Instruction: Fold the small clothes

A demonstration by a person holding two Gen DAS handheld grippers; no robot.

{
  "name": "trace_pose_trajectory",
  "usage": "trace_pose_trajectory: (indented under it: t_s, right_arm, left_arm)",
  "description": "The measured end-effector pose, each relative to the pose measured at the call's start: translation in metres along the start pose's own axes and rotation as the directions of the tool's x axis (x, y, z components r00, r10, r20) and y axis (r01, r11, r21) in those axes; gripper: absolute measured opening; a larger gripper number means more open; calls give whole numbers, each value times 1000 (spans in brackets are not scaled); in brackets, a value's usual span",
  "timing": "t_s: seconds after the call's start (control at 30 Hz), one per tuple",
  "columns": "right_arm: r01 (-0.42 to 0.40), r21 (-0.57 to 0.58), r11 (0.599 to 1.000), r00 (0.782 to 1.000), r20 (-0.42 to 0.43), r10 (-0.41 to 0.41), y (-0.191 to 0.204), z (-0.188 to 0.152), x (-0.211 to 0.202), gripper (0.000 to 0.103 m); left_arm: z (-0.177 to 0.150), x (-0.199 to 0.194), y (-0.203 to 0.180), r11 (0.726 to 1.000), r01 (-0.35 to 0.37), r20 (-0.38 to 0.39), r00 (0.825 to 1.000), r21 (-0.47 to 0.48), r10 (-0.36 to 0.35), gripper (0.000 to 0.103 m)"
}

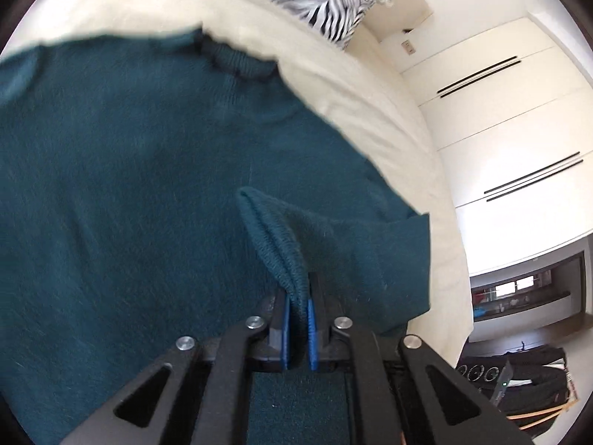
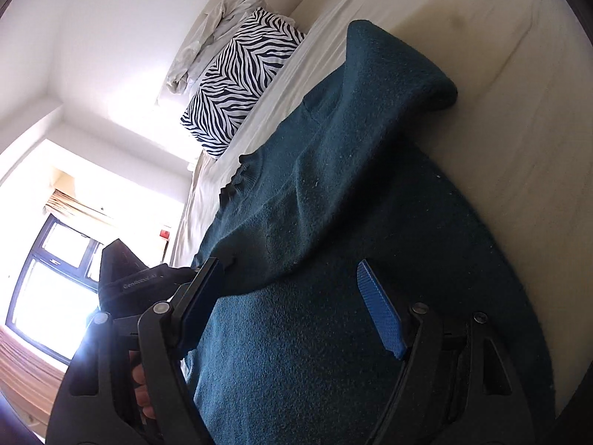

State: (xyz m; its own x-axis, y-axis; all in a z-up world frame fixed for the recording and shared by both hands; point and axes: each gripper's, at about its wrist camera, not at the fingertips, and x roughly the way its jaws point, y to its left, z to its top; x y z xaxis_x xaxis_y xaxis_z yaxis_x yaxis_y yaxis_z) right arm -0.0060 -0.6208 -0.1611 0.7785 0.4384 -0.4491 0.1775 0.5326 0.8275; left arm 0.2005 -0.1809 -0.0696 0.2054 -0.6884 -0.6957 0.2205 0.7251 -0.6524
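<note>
A dark teal knitted sweater [image 1: 148, 185] lies spread on a cream bed, its collar [image 1: 237, 61] at the far side. My left gripper [image 1: 298, 296] is shut on the ribbed cuff of a sleeve [image 1: 274, 237], which stands folded over the body. In the right wrist view the sweater [image 2: 333, 259] fills the middle, with one sleeve [image 2: 393, 85] folded across it toward the far side. My right gripper [image 2: 289, 278] is open, its blue pads [image 2: 378, 311] hovering just over the sweater's body and holding nothing. The other gripper's black body [image 2: 126, 278] shows at the left.
The cream bed sheet [image 1: 352, 85] surrounds the sweater. A zebra-print pillow [image 2: 237, 85] and a crumpled white garment [image 2: 215, 33] lie at the head of the bed. White wardrobe doors [image 1: 500, 118] stand beyond the bed; a window [image 2: 55, 285] is at left.
</note>
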Motion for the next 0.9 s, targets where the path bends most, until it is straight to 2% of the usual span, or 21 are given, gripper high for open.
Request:
trace_pose_trajectory:
  t_s: [0.17, 0.33, 0.53, 0.63, 0.7, 0.8, 0.9]
  right_arm:
    - [-6, 19, 1000, 1000, 5, 5, -6, 3, -9, 74]
    - [-15, 98, 995, 1000, 24, 13, -8, 13, -3, 74]
    - [-52, 220, 974, 998, 39, 45, -7, 43, 3, 74]
    - [-49, 226, 973, 998, 56, 38, 1, 62, 9, 74]
    - [-47, 245, 968, 999, 28, 41, 1, 71, 21, 74]
    - [-56, 335, 940, 998, -17, 66, -9, 82, 42, 74]
    - [-57, 359, 932, 998, 23, 52, -17, 91, 43, 74]
  left_arm:
    - [32, -58, 20, 1000, -28, 156, 987, 8, 26, 8]
    - [55, -80, 59, 993, -112, 229, 966, -27, 115, 8]
    - [54, -55, 84, 985, -168, 193, 966, -34, 172, 8]
    - [48, -48, 90, 985, -167, 183, 968, -39, 172, 8]
    - [46, -48, 91, 986, -163, 181, 969, -36, 167, 8]
    - [34, -56, 96, 988, -146, 190, 970, -48, 153, 8]
    - [32, -60, 100, 988, -137, 192, 970, -70, 148, 8]
